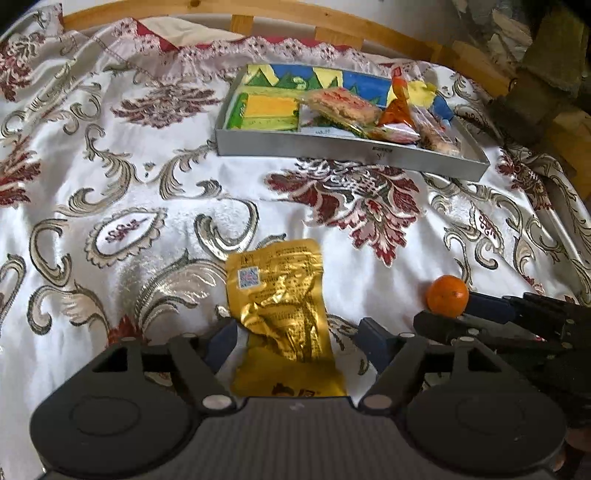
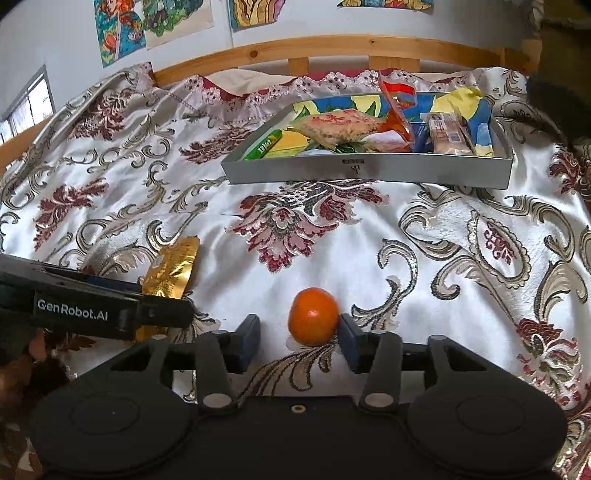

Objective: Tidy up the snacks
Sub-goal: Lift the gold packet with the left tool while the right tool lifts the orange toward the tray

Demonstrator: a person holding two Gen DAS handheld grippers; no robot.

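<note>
The gold pouch (image 1: 280,306) lies flat on the cloth (image 1: 155,155), in the near part of the bed, with its lower end under the left gripper (image 1: 299,339). This gripper stands spread: its two blue fingers (image 1: 373,341) are on either side of the pouch, and the pads do not press on it. The pouch is crumpled in the middle and has a small printed square near its top left corner.

To the right of the pouch, well apart from it, sits the orange (image 2: 313,316). It is between the fingers of the right gripper (image 2: 299,341), which is also spread. The right finger (image 2: 349,341) is just beside the fruit or touching it; I cannot tell which. The left finger stands clear of the fruit with a gap. The orange rests on the cloth.

Farther back on the bed is the grey tray (image 2: 369,170), well apart from both the pouch and the orange. It already holds several snacks: a rice cracker pack (image 2: 340,127) in the middle, a red-orange bag (image 2: 397,107) leaning upright beside it, and a wrapped bar (image 2: 448,138) at the right. The inside of the tray is coloured blue, yellow and green.

Behind the tray runs a wooden rail (image 2: 332,46). Above it, on the wall, hang coloured drawings (image 2: 147,26).
</note>
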